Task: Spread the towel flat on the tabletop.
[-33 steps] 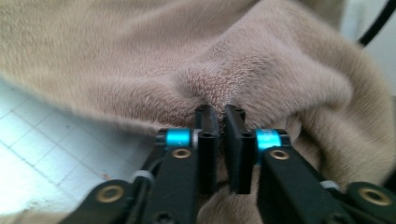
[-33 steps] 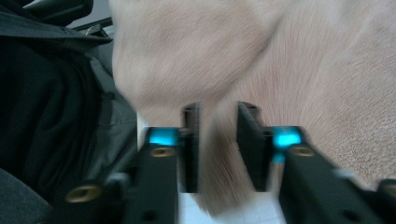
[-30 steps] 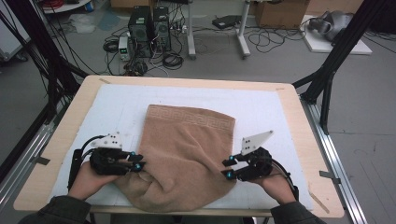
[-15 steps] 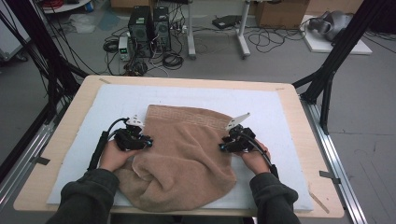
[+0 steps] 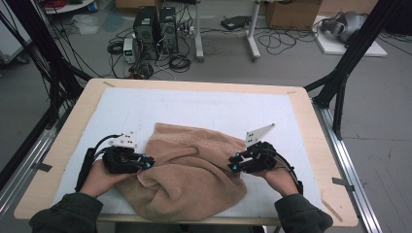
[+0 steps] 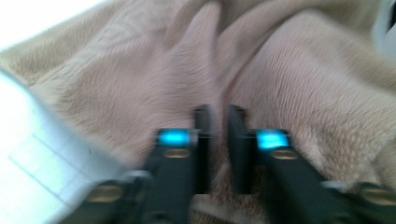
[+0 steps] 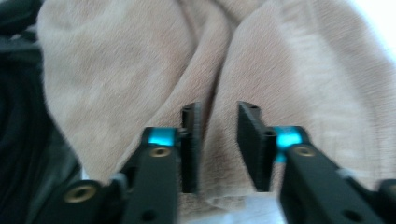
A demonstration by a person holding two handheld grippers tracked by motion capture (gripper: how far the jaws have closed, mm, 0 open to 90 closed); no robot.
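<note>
Towel: a tan, fuzzy terry-cloth towel [image 5: 189,172] lies rumpled on the near half of the table, bunched into soft folds, its near edge close to the table's front edge. In the left gripper view the same towel [image 6: 289,74] shows deep creases running away from the jaws; in the right gripper view the towel [image 7: 289,70] shows one long fold between two swells of cloth.

Left gripper: the black two-jaw left gripper [image 5: 145,162] sits at the towel's left edge, tips on the cloth. In its own view the left gripper [image 6: 217,140] has its jaws nearly together, with a thin ridge of towel between them; the picture is blurred, so a firm pinch cannot be confirmed.

Right gripper: the black two-jaw right gripper [image 5: 234,162] sits at the towel's right edge. In its own view the right gripper [image 7: 217,144] has its jaws apart by a moderate gap, towel lying between and beneath them, not squeezed.

Hands: a person's left hand [image 5: 99,177] and right hand [image 5: 279,178] hold the grippers, dark green sleeves coming in from below.

Table: a pale wooden table with a white gridded mat [image 5: 204,109], bare beyond the towel.

Surroundings: black computer towers [image 5: 155,24] and tangled cables on the grey floor beyond the table.
</note>
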